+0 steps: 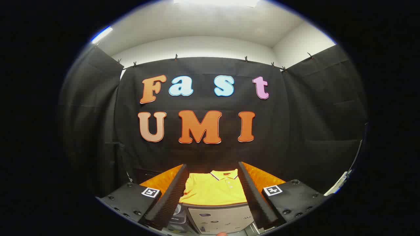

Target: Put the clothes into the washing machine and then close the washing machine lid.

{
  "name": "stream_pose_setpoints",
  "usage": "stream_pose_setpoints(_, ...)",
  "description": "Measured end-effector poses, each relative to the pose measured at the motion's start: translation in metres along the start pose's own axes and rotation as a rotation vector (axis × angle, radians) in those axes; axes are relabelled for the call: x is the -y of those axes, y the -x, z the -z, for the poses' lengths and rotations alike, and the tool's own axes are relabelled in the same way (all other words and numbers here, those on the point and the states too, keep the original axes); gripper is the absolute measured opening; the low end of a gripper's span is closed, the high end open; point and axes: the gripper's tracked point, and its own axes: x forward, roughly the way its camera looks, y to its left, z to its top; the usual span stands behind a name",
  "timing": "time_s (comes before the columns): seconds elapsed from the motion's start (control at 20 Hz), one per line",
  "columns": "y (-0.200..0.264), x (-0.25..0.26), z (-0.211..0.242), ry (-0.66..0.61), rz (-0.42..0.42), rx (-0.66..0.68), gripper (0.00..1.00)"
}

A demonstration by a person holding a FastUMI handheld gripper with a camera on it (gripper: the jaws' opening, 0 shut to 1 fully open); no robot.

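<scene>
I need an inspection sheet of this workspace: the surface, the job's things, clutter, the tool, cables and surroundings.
Surface: orange table top, seen beside and beyond the fingers.
Job's things: folded yellow shirt lying flat, between the fingers and ahead of them; grey washer just below the shirt's near edge, whether its lid is open or shut cannot be told.
Clutter: small dark item left of the washer, too unclear to name.
Tool: tool open, fingers wide apart on both sides of the shirt, holding nothing.
Cables: nothing seen.
Surroundings: black cloth wall hung with clips, white ceiling with a lamp.
</scene>
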Motion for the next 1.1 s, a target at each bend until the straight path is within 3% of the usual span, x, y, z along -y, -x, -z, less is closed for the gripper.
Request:
stream_pose_setpoints(0.65,-0.014,0.014,-0.003,0.000,0.000,0.000,0.99)
stream_pose_setpoints(1.1,-0.052,0.036,0.010,-0.013,0.001,-0.025,0.99)
